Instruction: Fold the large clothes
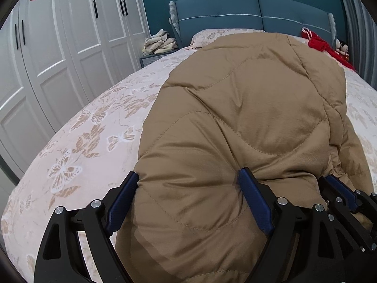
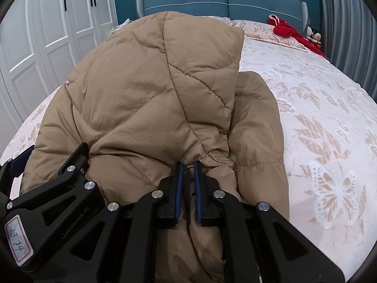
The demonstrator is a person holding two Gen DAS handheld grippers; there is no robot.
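A tan quilted down jacket lies bunched on the bed, piled up near the bed's foot edge and reaching toward the headboard. The left gripper has its fingers spread wide around a thick puffy fold of the jacket, one blue pad on each side of the bulge and both touching the fabric. Just beside it, the right gripper has its fingers pressed nearly together, pinching a gathered seam of the jacket between the blue pads. In the right wrist view the left gripper sits at the jacket's left side, and a folded panel stands up over the rest of the jacket. The floral butterfly bedspread is bare toward the right edge. A red garment lies near the headboard corner, and a white wardrobe stands along the left of the bed.
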